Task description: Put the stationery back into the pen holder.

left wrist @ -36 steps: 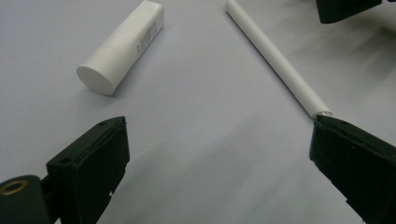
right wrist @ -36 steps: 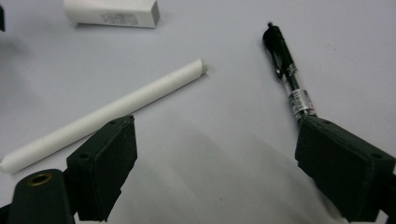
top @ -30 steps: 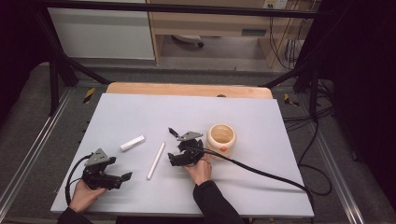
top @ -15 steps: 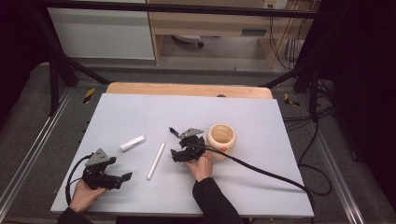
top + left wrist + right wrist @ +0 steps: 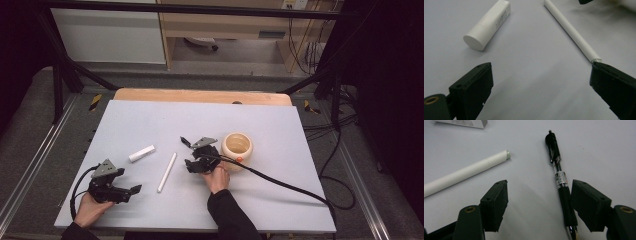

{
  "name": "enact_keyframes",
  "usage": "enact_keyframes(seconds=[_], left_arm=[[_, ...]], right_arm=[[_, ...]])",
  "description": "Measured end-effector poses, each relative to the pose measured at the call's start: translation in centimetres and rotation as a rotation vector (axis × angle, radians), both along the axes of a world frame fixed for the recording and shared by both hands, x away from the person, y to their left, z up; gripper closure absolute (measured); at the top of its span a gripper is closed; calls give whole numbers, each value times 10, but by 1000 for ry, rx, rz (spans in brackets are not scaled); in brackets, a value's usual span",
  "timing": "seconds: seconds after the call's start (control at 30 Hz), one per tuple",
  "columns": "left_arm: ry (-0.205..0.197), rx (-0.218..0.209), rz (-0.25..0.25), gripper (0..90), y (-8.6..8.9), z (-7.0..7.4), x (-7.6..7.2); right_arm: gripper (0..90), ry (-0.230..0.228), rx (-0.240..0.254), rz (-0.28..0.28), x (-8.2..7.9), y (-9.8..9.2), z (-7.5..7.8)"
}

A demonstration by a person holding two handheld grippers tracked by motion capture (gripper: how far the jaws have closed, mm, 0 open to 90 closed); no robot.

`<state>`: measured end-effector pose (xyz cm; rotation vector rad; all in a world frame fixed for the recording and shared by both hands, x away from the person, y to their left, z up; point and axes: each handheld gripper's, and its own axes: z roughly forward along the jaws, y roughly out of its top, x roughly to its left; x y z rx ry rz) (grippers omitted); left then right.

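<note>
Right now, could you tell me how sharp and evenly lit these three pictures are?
High view: table evenly lit, surroundings dark, slightly soft. Left gripper view: white stick crisp, near fingers a little blurred. Right gripper view: black pen sharp, with soft shadows under the fingers.

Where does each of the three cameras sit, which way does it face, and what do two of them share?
High view: above the person's side, facing forward and down on the table; forearms, left gripper, right gripper show.
Left gripper view: on that gripper, looking along its open jaws at the white tube.
Right gripper view: on that gripper, whose jaws have just been closing around the black pen without pressing it.
Shared: both gripper views show the white stick.
</note>
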<state>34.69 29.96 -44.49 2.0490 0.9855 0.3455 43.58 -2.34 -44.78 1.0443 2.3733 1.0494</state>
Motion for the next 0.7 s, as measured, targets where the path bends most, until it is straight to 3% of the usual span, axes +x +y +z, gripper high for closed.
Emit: enact_keyframes(seconds=[0.3, 0.53, 0.7], left_arm=[[0, -2, 0, 51, 0, 0, 0], [1, -4, 1, 51, 0, 0, 0], [-1, -2, 0, 51, 0, 0, 0]], right_arm=[[327, 1, -22, -25, 7, -1, -3], [405, -11, -41, -20, 5, -2, -1], [388, -11, -45, -26, 6, -1, -3]])
